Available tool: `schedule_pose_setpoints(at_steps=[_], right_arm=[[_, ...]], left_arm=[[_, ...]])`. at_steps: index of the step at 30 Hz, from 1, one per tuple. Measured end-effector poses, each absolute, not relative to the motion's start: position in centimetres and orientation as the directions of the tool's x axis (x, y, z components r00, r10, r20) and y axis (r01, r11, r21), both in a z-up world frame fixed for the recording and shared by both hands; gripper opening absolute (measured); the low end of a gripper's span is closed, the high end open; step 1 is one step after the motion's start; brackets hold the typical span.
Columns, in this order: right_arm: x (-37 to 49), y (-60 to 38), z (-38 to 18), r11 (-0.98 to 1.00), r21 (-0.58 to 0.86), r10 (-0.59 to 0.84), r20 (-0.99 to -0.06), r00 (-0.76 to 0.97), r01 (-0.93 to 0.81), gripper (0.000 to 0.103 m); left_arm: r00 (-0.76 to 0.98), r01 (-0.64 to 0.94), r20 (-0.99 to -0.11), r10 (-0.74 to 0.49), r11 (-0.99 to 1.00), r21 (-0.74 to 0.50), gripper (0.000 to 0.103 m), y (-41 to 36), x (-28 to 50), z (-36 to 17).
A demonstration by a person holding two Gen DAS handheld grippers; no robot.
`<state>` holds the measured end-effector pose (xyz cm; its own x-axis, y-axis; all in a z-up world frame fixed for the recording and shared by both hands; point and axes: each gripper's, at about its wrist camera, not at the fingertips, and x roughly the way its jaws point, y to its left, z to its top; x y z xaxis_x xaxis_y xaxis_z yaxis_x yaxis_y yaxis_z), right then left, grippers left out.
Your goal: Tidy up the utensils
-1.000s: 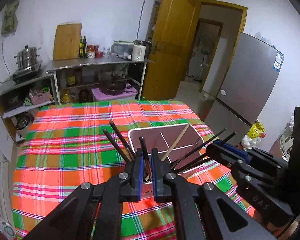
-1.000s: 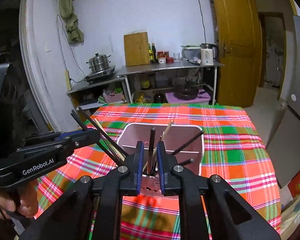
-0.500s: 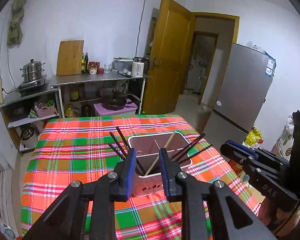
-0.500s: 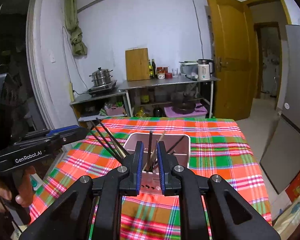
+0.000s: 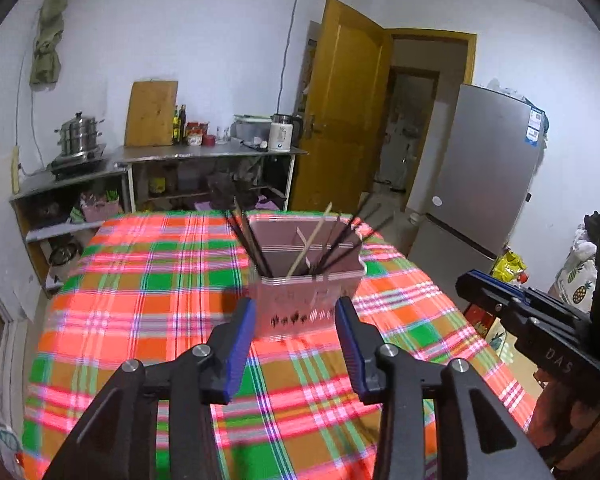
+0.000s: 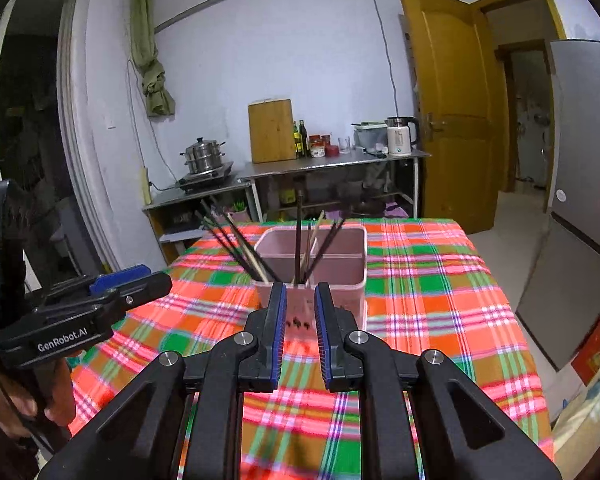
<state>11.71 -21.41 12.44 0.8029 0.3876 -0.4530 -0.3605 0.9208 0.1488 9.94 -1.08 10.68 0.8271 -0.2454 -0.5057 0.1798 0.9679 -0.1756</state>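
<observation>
Left gripper (image 5: pixel 296 320): black angular linkage arms carried flat blue finger pads (image 5: pixel 240 344), with round silver screw heads at the pivots. Right gripper (image 6: pixel 300 312): the same build, black arms, ribbed blue pads (image 6: pixel 278 332) and silver screws. Seen from the side, the left unit's black body bore white "GenRobot.AI" lettering and a blue top piece; the right unit's flank read "DAS". A thin black cable ran beside the left hand (image 6: pixel 40 396).
</observation>
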Motion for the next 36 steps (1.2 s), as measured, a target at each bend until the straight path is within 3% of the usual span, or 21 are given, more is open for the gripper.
schedule_pose_setpoints(at_steps=[4, 6, 8, 22, 36], right_arm=[[10.5, -21.6, 11.1, 0.921, 0.159, 0.387, -0.466, 0.796, -0.354, 0.015], [9.9, -21.8, 10.5, 0.922, 0.161, 0.385, -0.471, 0.793, -0.352, 0.021], [9.0, -21.8, 9.5, 0.926, 0.155, 0.376, -0.477, 0.795, -0.345, 0.033], [6.0, -21.3, 5.7, 0.938, 0.093, 0.335, -0.496, 0.801, -0.335, 0.033], [5.6, -21.4, 5.7, 0.941, 0.092, 0.326, -0.492, 0.807, -0.324, 0.033]], left_arm=[[0.823, 0.167, -0.517, -0.236, 0.97, -0.177, 0.041, -1.3, 8.3, 8.8], [0.823, 0.16, -0.52, -0.227, 0.972, -0.172, 0.041, -1.5, 7.6, 8.0], [0.829, 0.155, -0.516, -0.216, 0.975, -0.158, 0.041, -1.8, 6.8, 7.4], [0.852, 0.155, -0.481, -0.208, 0.977, -0.148, 0.041, -2.7, 4.0, 5.2], [0.849, 0.152, -0.487, -0.203, 0.978, -0.142, 0.041, -2.7, 3.9, 4.8]])
